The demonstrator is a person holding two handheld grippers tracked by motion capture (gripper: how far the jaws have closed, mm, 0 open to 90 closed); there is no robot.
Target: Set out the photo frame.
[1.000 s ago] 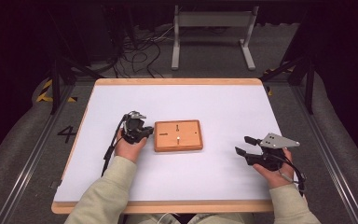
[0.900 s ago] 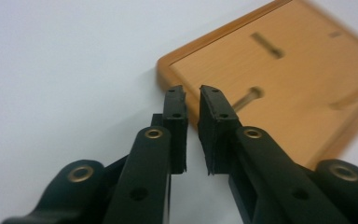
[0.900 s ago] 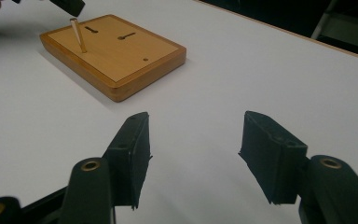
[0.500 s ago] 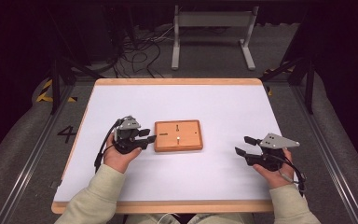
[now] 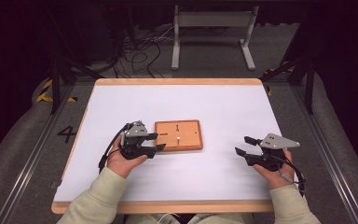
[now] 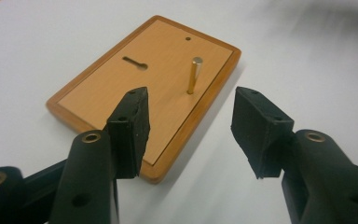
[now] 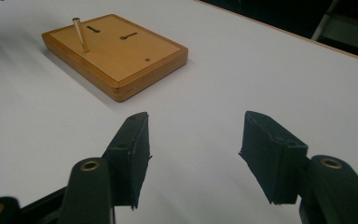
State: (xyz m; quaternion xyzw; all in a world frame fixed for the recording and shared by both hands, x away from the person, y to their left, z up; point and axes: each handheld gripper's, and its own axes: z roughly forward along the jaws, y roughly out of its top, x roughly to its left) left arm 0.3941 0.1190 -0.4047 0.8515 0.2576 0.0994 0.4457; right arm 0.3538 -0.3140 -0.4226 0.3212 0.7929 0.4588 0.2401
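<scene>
On the white counter (image 5: 223,107) a wooden board (image 5: 178,135) lies at the middle, a brass pin (image 6: 195,74) standing upright in it. The left claw (image 5: 157,142), just beside the board's left edge, has just been opening, nothing between its jaws. The right claw (image 5: 243,145) rests well apart, spread and empty.

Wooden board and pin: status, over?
Left gripper open, jaws just opened, nothing between them. Right gripper open, empty, off to the side. Brass pin upright in wooden board. Nothing blocking.
</scene>
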